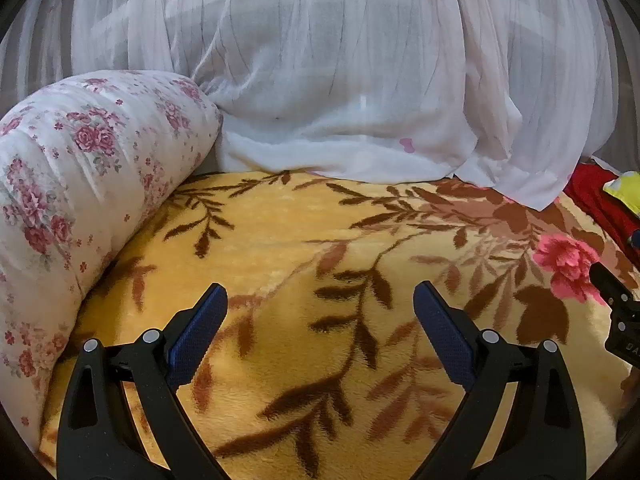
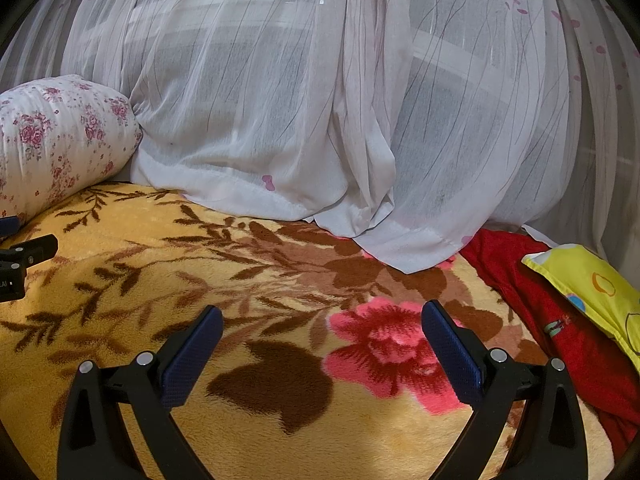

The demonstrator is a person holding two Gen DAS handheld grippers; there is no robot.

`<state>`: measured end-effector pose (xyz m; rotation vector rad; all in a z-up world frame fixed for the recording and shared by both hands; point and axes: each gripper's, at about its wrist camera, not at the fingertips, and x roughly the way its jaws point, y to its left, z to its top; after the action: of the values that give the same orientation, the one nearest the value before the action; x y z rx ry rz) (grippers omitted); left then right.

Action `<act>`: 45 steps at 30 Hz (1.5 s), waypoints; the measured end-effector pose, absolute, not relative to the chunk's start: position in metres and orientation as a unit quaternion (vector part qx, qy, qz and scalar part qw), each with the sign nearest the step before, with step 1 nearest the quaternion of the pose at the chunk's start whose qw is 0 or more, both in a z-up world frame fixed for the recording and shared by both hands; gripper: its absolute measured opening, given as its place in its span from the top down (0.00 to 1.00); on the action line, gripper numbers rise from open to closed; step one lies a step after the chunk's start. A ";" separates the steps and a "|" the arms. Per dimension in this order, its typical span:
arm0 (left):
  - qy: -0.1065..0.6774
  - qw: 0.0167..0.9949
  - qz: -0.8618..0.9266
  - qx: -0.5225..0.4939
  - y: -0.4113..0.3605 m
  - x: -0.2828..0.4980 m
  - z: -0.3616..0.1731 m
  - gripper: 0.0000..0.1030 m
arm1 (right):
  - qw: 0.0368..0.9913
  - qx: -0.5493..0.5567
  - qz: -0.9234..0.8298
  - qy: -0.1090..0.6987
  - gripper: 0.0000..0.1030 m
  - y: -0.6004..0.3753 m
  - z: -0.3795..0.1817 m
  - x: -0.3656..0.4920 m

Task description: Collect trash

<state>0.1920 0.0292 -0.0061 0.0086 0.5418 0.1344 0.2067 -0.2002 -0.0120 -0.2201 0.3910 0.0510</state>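
My left gripper (image 1: pixel 320 300) is open and empty, hovering over a yellow blanket (image 1: pixel 280 216) with brown leaves. My right gripper (image 2: pixel 322 320) is open and empty over the same blanket (image 2: pixel 140 216), above a pink flower print (image 2: pixel 384 348). Part of the right gripper shows at the right edge of the left wrist view (image 1: pixel 616 304), and part of the left gripper at the left edge of the right wrist view (image 2: pixel 20 264). No trash shows in either view.
A floral white bolster (image 1: pixel 72 184) lies at the left, also seen in the right wrist view (image 2: pixel 60 136). A sheer white curtain (image 1: pixel 340 80) drapes onto the blanket at the back. A red cloth (image 2: pixel 560 312) and a yellow pillow (image 2: pixel 592 284) lie at the right.
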 end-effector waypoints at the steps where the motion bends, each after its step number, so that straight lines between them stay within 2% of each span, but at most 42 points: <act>1: 0.266 0.962 0.066 0.002 0.031 0.191 -0.006 0.11 | 0.975 -0.109 0.025 0.194 0.05 -0.200 -0.012 0.206; 14: 0.239 0.969 0.065 0.006 0.026 0.184 -0.001 0.11 | 0.975 -0.110 0.025 0.194 0.05 -0.200 -0.013 0.206; 45: 0.240 0.968 0.066 0.006 0.027 0.184 -0.003 0.11 | 0.974 -0.111 0.025 0.195 0.05 -0.199 -0.012 0.206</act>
<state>0.1835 0.0270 -0.0026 0.0125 0.4861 0.1340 0.2061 -0.1990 -0.0120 -0.2233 0.3924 0.0505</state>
